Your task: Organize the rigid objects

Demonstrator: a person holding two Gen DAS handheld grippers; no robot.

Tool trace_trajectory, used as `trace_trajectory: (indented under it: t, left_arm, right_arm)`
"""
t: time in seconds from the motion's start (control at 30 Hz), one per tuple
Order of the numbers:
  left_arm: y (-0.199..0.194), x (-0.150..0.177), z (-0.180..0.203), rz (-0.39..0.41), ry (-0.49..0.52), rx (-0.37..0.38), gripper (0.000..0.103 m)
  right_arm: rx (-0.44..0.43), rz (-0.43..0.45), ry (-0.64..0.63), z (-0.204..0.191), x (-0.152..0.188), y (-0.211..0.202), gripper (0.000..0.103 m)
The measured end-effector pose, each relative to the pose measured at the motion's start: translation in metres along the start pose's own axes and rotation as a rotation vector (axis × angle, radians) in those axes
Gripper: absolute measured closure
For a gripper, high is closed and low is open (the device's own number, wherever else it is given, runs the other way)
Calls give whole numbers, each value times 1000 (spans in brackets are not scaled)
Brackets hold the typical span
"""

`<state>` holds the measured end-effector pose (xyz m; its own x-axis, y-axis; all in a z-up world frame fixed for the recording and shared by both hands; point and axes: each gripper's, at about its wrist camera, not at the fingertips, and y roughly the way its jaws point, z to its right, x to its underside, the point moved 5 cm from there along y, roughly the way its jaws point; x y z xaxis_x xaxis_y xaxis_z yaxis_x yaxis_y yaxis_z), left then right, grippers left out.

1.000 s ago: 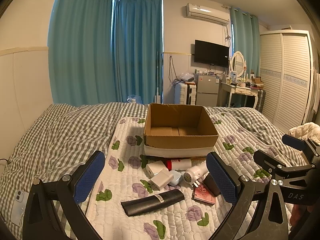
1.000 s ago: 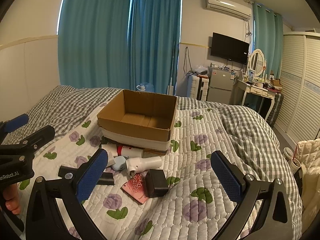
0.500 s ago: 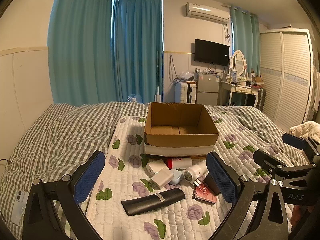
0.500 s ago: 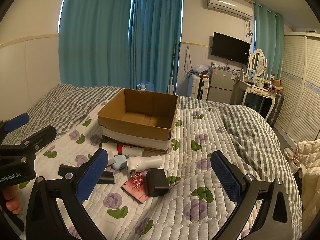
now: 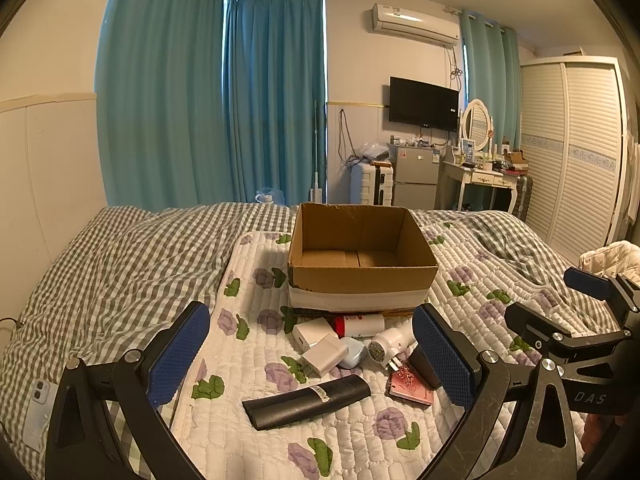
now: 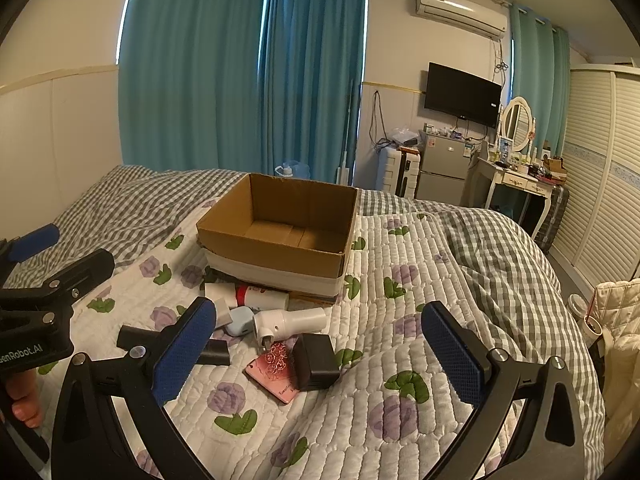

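You hold two tools above the bed [image 5: 120, 264], and both stand released with nothing between their blue pads: the left tool [image 5: 310, 354] hangs over the clutter, and the right tool [image 6: 320, 354] hangs just to its right over the quilt [image 6: 400, 280]. One open cardboard box [image 5: 362, 276] sits on the flowered quilt, its inside bare. Directly in front of it lies one loose pile of rigid items. Count them: two white chargers [image 5: 314, 330] side by side and touching, one white bottle with a red band [image 5: 360, 323] lying against the box's foot, one small pale blue case [image 5: 354, 356], one white hair dryer [image 6: 290, 322] on its side, one black adapter block [image 6: 316, 360] resting on one pink card [image 6: 274, 376], and one long black case [image 5: 306, 400] nearest you. One phone [image 5: 38, 412] lies apart at the left edge of the checked blanket.
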<state>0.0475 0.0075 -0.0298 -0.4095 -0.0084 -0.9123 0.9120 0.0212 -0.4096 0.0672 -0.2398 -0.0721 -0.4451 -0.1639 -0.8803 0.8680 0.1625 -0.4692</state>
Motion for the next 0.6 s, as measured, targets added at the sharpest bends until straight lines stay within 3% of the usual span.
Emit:
trace_trajectory:
  t: [0.6]
  left_arm:
    - [0,-4,2,-41,5,-16,0]
  right_arm:
    - [-14,-24,-24,-7,-2,3,0]
